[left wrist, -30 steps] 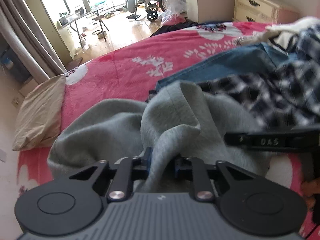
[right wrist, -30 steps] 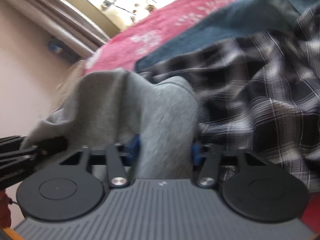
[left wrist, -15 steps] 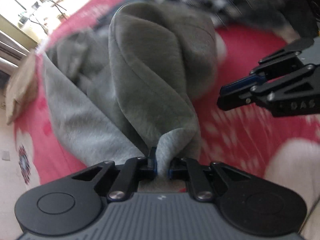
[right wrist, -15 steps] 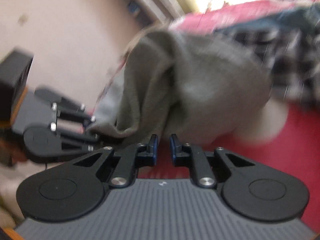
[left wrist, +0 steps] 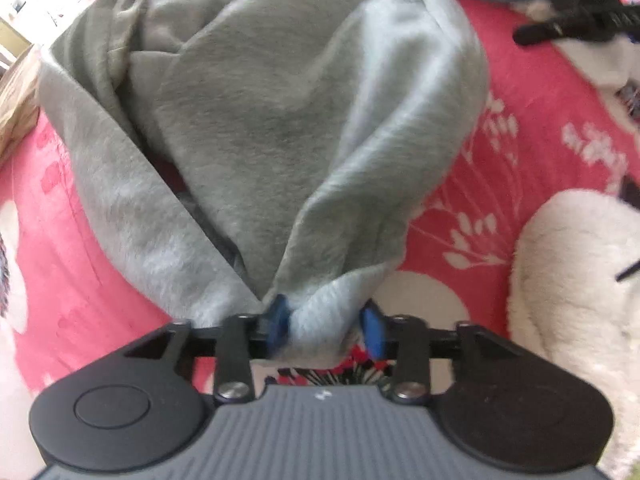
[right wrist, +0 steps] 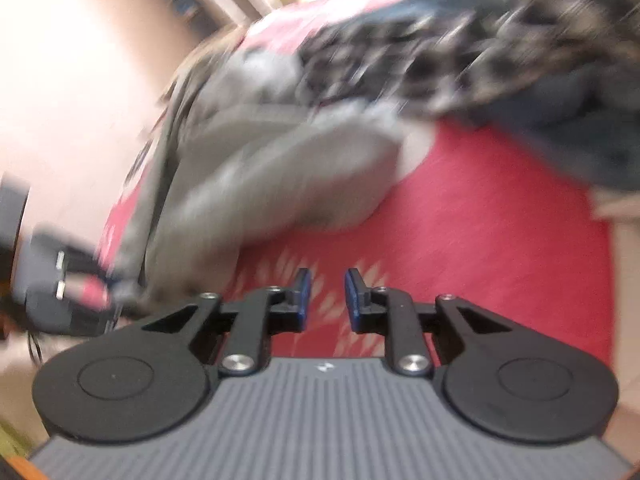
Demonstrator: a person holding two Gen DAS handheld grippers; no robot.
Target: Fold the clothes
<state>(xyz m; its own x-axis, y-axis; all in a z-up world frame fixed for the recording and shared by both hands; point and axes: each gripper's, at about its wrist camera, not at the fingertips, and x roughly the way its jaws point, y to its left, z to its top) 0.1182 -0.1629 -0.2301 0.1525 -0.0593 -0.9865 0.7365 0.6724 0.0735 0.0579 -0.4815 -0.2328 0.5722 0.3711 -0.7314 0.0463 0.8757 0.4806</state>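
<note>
The left tool (left wrist: 326, 326) had its blue-padded jaws parted around a bunched edge of the soft grey fleece sweatshirt (left wrist: 276, 120), which lay heaped on the pink floral bedspread (left wrist: 520, 128); whether the pads were pinching it could not be told. Only the right wrist view showed the right tool (right wrist: 326, 300) empty, its jaws narrowly apart above bare bedspread beside the sweatshirt. A blurred black-and-white checked shirt (right wrist: 440, 48) and dark blue denim (right wrist: 580, 128) crowded behind, while a white fluffy garment (left wrist: 576, 280) lay at the left view's right edge.

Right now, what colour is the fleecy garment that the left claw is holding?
Plain grey fleecy garment, best seen in the left wrist view, bunched between the left claw.
</note>
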